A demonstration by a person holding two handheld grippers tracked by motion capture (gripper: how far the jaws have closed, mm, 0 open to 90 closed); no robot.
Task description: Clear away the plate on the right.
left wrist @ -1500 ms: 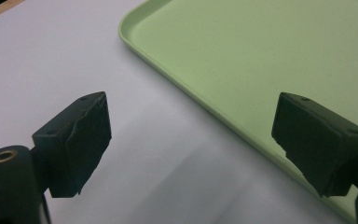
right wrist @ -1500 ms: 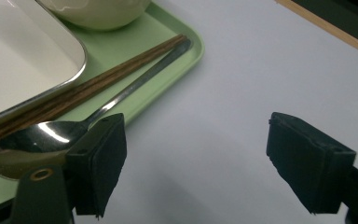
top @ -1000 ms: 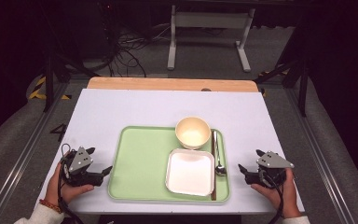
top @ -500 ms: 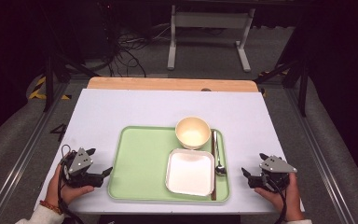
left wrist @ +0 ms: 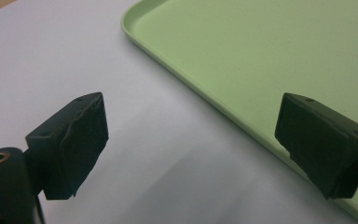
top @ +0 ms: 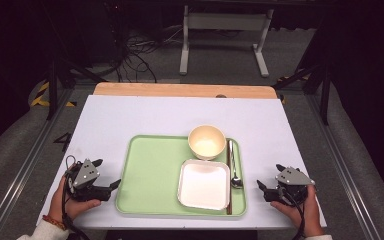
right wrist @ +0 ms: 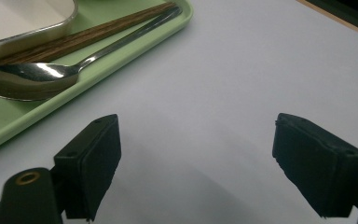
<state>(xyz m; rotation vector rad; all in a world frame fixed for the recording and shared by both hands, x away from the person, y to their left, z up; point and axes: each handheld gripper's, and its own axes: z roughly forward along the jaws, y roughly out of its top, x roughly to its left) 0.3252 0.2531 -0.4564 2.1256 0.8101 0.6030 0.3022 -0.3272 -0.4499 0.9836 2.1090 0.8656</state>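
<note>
On the white table (top: 130,120), green tray (top: 150,170) sits centre-near. Left gripper (top: 107,186) just beside its left edge, jaws wide, empty. Right gripper (top: 263,189) near its right edge beside spoon (top: 234,167) and chopsticks (top: 228,175), jaws wide, empty.

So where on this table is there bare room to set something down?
The left half of the light green plastic tray is bare; so is the white tabletop beyond it. Crowded: the tray's right side, with round cream bowl, square white plate, metal spoon.
</note>
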